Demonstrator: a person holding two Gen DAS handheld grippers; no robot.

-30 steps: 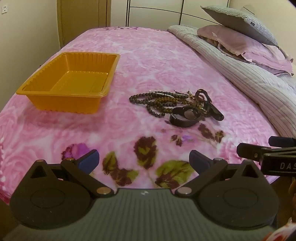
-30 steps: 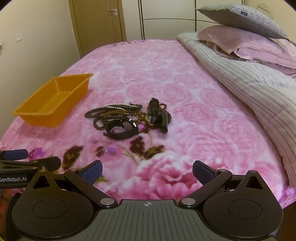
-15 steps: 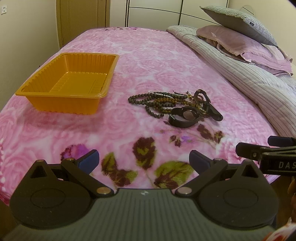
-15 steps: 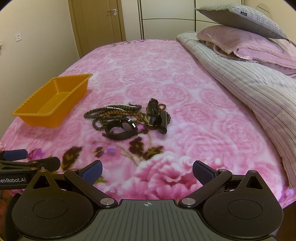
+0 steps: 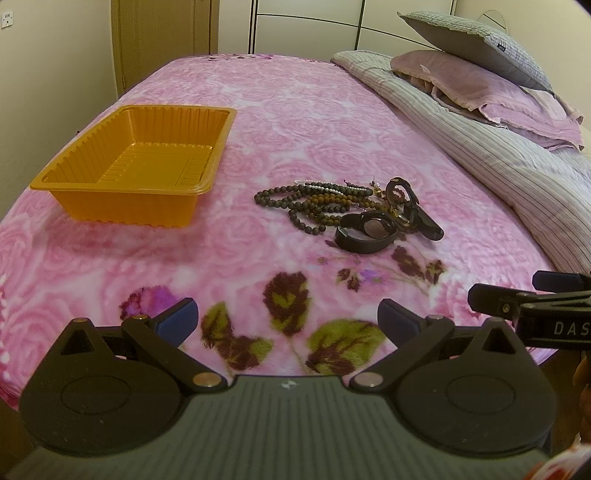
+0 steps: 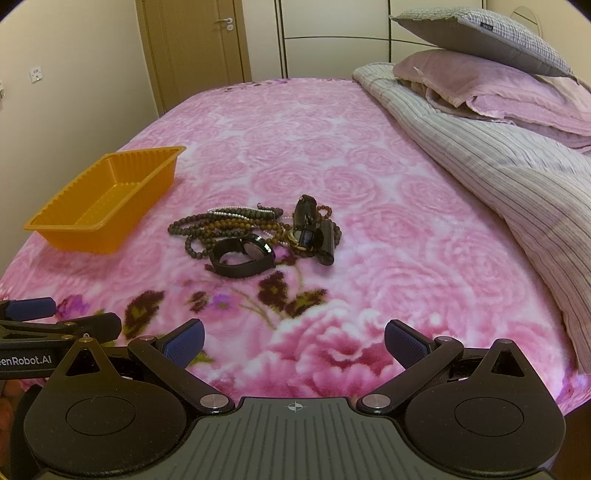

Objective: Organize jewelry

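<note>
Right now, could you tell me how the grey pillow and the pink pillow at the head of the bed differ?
The grey pillow lies on top; the pink pillow sits under it. The grey pillow has a fine check weave and a small dark tag, while the pink pillow looks plain and soft. The grey pillow tilts upward; the pink pillow lies flatter on the striped quilt. Both rest at the same end of the bed, far from the jewelry.

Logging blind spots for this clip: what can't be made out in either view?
- Tangled dark bead strands: count unclear in both views; they overlap.
- Black round-faced watch: dial unreadable, too small.
- Orange ribbed plastic tray: right view, near wall hides part of its floor.
- Right gripper: left view, cut by the frame edge.
</note>
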